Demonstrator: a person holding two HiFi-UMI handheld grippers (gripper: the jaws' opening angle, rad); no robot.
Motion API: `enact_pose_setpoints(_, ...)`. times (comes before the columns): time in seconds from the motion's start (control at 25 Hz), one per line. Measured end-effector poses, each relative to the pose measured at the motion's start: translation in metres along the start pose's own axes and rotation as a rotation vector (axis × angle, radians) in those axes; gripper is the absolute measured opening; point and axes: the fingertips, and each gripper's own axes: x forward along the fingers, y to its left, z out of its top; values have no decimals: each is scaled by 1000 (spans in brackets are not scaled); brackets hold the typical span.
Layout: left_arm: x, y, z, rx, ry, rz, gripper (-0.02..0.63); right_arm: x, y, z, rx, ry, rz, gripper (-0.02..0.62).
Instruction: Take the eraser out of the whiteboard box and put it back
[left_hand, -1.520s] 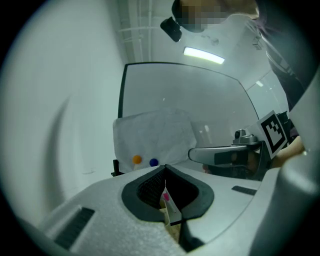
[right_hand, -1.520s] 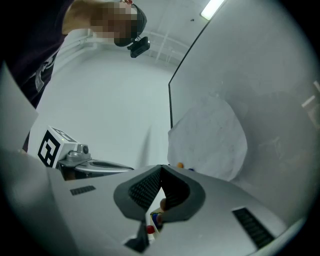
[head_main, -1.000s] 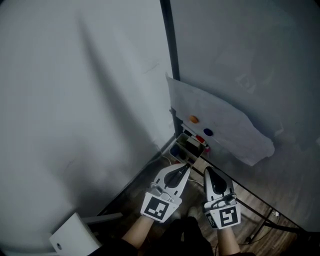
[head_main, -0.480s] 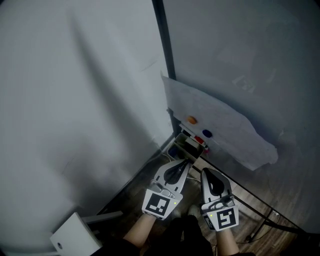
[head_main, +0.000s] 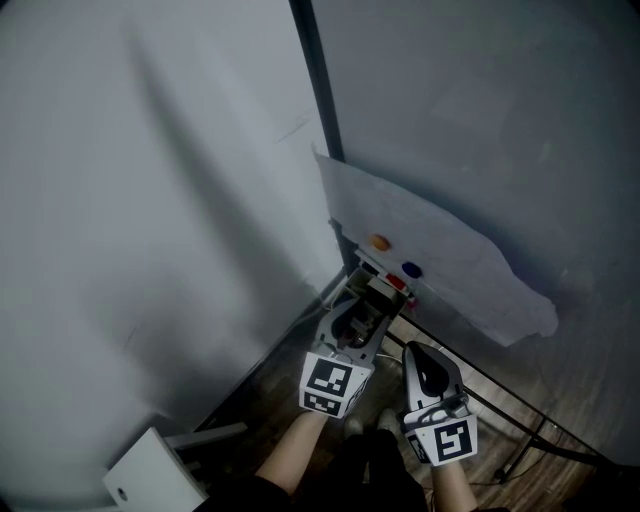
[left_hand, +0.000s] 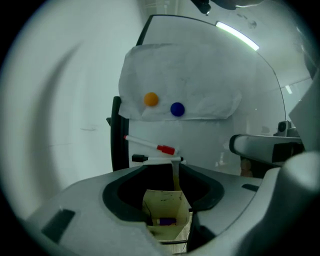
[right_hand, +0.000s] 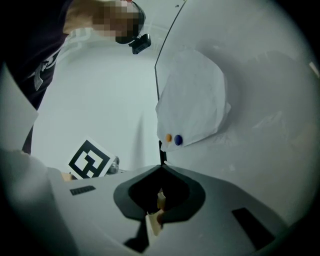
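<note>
Two things have changed in the last moment. The left gripper (head_main: 358, 312) has gone forward and down to the whiteboard box (head_main: 378, 292) in the middle of the head view, and its jaws have just been opening. They now stand apart and nothing is pressed between them. In the left gripper view, the open whiteboard box (left_hand: 165, 200) shows in the gap, low in the centre. The eraser (left_hand: 166, 220), which I take the small purple piece to be, lies at the bottom inside the box, though I am not sure of this. It is not yet taken out, and the reach for the grasp seems to be under way. The right gripper (head_main: 418, 350) waits at the lower right with its jaws together and empty.
</note>
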Motion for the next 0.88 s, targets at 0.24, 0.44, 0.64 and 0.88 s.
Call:
enact_pose_setpoints(0.24, 21, 7, -7, -34, 81, 17, 225, -1, -9, -1, 3, 2, -15, 3)
enact_pose_setpoints(0.44, 34, 7, -12, -61, 131, 0, 242, -1, -14, -3, -3, 6, -22, 2)
enact_pose_setpoints(0.64, 39, 9, -13, -51, 149, 5, 241, -2, -19, -5, 15, 14, -32, 2)
enact_pose_setpoints(0.88, 40, 9, -13, -45, 152, 7, 238, -2, -22, -8, 12, 17, -37, 3)
